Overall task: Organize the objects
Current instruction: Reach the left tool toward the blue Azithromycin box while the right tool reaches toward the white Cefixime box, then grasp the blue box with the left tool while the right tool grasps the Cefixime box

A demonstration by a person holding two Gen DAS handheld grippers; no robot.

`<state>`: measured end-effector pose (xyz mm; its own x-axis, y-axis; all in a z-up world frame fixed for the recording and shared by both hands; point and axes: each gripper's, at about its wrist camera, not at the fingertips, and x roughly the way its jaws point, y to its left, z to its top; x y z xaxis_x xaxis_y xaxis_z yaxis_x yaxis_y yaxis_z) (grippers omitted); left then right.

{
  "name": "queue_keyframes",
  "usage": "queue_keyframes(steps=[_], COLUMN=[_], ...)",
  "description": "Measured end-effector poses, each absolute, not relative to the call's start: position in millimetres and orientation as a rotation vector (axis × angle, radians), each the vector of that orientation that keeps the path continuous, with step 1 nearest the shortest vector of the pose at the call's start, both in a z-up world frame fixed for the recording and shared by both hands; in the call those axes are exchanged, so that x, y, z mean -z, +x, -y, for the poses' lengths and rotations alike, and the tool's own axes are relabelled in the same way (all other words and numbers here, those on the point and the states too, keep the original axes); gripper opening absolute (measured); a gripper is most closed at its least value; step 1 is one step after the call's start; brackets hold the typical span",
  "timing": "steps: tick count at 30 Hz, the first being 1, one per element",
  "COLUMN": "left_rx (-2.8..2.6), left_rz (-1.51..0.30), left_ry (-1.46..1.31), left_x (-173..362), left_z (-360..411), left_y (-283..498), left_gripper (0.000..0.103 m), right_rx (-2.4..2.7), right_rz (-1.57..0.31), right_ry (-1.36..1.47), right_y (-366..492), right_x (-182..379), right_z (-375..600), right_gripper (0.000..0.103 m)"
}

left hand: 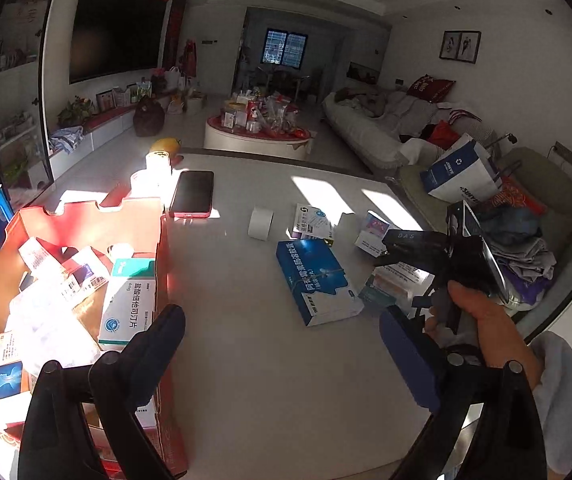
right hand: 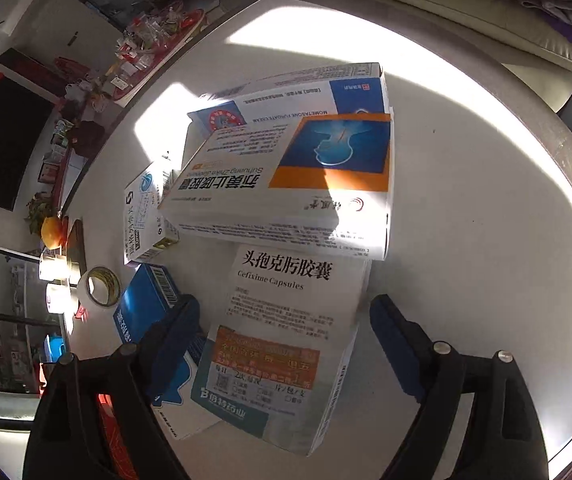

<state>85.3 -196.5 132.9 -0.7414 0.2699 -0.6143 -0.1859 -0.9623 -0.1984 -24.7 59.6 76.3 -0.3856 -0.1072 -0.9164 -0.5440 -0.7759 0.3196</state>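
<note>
White medicine boxes (right hand: 286,184) lie stacked on the table, more filling the red box (left hand: 86,216)

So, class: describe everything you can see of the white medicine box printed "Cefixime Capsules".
The Cefixime Capsules box is a flat white cardboard carton with black Chinese and English lettering, an orange label and a teal band. It lies face up on the white table, overlapping a blue box. An orange-and-blue box rests on its far end.

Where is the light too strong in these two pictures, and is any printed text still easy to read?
Left wrist view: sun washes out the red box rim and jars. Right wrist view: glare whitens the table; the Cefixime box in shadow reads clearly; fisheye bends the table edge.
</note>
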Motion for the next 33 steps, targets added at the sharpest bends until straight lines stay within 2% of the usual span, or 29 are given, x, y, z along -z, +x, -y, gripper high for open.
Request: queue_keyframes(steps=[5, 8, 11, 14, 18, 26, 28, 33], left_rx=[-2.690, -2.702, -2.685, -2.676, -2.669, -2.612, -2.583, -2.564], left_rz=[0.242, 0.220, 0.221, 0.139, -0.040, -0.178, -0.162, -0.074], left_ry=[-1.033, -1.103, -1.165, -1.223, -1.265, -1.477, -1.554, -1.644], left_x=[-132.7, -130.1, -120.5, -106.7, -87.3, -41.4, -28.6, -6.5], left_z=[189.9, 180.1, 165.4, 140.2, 102.4, 57.6, 52.4, 55.4], left_y=[61.1, 35.6, 9.9, -12.7, -37.6, -80.5, -86.6, -89.7], left_gripper=[0.103, 0.103, 0.103, 0.103, 0.103, 0.103, 0.103, 0.099], right_rx=[-2.257, -2.355, -2.504, -2.584, -2.667, -2.746, -2.761, -2.766], right_rz=[-0.575, -0.385, -0.301, -0.156, -0.143, -0.154, -0.181, -0.105], right_ry=[-1.620, -1.674, -1.680, -1.705, -1.728, -1.720, -1.720, -1.779], right_y=[-42.2, -42.7, -26.4, -2.5, 42.1, 74.3, 76.8, 82.6], right_x=[-69.8, -67.5, -71.7, -71.2, -72.0, -71.2, -70.8, -66.7], right_z=[-25.1, -14.2, -24.3, -41.0, -75.6, -93.5, -94.8, -81.7], right_gripper=[0.090, 0.090, 0.075, 0.072, 0.072, 0.073, 0.076, 0.101])
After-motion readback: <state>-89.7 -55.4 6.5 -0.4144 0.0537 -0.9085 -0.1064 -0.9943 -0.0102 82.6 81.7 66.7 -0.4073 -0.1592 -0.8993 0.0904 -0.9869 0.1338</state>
